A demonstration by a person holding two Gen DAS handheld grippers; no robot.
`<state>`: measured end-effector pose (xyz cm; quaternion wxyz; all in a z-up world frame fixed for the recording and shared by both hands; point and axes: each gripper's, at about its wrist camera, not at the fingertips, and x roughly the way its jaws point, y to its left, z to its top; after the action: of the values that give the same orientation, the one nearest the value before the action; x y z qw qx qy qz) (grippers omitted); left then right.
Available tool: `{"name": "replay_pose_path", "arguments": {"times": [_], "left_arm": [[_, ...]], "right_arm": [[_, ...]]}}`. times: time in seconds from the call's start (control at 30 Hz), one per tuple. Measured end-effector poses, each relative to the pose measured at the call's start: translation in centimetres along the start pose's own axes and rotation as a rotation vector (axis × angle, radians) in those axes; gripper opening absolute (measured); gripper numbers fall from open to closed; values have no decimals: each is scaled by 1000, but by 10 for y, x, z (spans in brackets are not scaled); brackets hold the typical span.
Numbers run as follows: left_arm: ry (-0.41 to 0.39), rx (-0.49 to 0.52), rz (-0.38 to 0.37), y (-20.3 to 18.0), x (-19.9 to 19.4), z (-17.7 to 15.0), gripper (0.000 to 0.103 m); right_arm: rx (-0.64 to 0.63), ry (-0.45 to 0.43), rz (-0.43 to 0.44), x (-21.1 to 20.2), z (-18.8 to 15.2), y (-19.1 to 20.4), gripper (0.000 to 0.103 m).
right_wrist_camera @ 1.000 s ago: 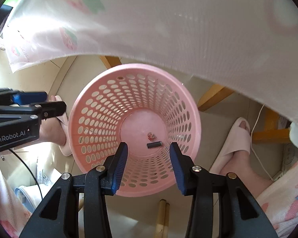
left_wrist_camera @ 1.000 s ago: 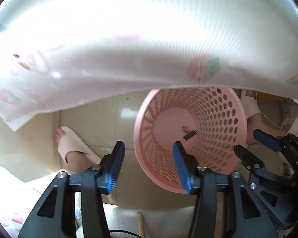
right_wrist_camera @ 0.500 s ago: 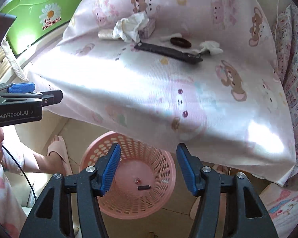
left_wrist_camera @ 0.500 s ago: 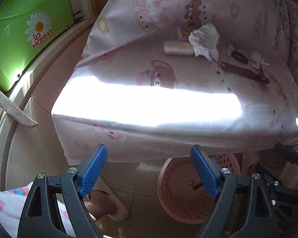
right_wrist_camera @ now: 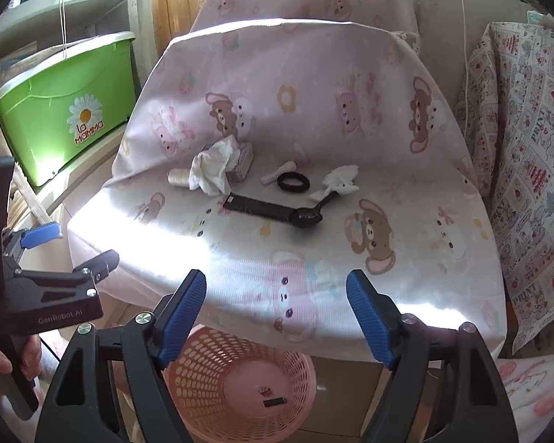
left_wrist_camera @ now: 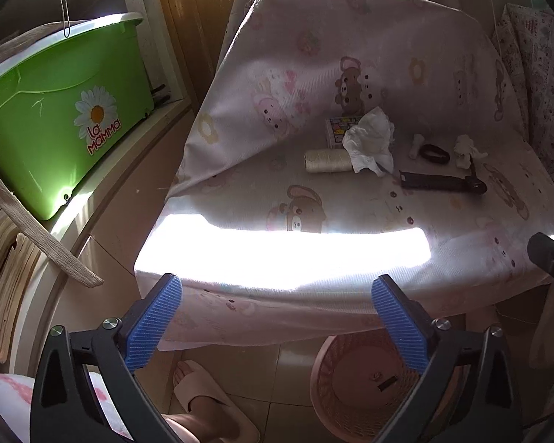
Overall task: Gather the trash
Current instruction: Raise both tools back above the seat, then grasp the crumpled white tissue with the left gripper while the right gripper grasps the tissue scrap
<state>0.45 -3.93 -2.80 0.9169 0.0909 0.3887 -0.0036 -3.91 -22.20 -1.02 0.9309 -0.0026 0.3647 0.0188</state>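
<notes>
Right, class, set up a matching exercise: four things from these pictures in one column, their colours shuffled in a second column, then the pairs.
Things:
1. laundry-style basket
2. storage box
3. hair tie
4. crumpled tissue

Colours:
A. black
B. white
C. pink
D. green

Pairs: 1-C, 2-D, 3-A, 4-B
</notes>
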Motion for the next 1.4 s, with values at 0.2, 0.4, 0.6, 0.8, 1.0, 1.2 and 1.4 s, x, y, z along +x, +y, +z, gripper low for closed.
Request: {"name": "replay_pose_path", "arguments": {"times": [0.2, 0.4, 0.6, 0.8, 1.0, 1.2, 1.4], "left_arm": [[-37, 11, -15, -2, -11, 7, 102], [-178, 45, -17, 9, -38, 56, 102], [-231, 32, -32, 10, -33, 92, 102], [-178, -42, -41, 4, 5, 69, 102], [-146, -1, -39, -13, 35, 60, 102], [-118, -16, -132, -26, 53, 66, 100], [-69, -2, -211, -39, 64, 73, 80]], "right_arm": [[20, -49, 8, -11, 26, -7, 86], [-68, -123, 29, -30, 78, -20, 86], [-105, -203, -52, -30, 108, -34, 86], [-39, -84, -10, 18, 93, -58, 80], [13, -6, -35, 42, 79, -76, 81], [20, 51, -45, 50, 81, -81, 81], [27, 92, -25, 59, 81, -83, 81]]}}
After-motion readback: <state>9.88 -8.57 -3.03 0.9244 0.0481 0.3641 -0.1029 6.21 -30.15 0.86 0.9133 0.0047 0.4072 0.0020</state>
